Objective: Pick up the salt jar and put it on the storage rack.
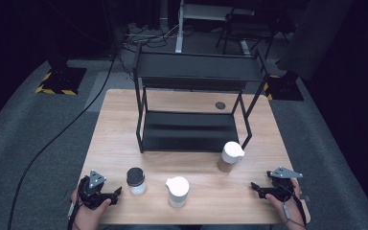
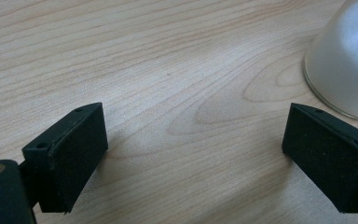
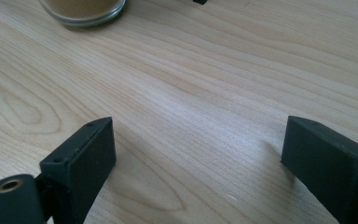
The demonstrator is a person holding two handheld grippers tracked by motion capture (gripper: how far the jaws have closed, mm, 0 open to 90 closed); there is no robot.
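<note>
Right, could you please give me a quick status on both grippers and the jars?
Left gripper and right gripper open, empty, low over the table. Black-lidded jar, white-lidded jar, brown-filled jar upright, untouched. Shelf rack bare; path unobstructed.

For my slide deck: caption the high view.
Open left gripper and right gripper rest near three jars before a black shelf rack.

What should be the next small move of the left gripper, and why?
Probably ease the left gripper toward the black-lidded jar to bracket it: its jaws stand open with nothing between them, and that jar stands nearest, free on the table.
</note>
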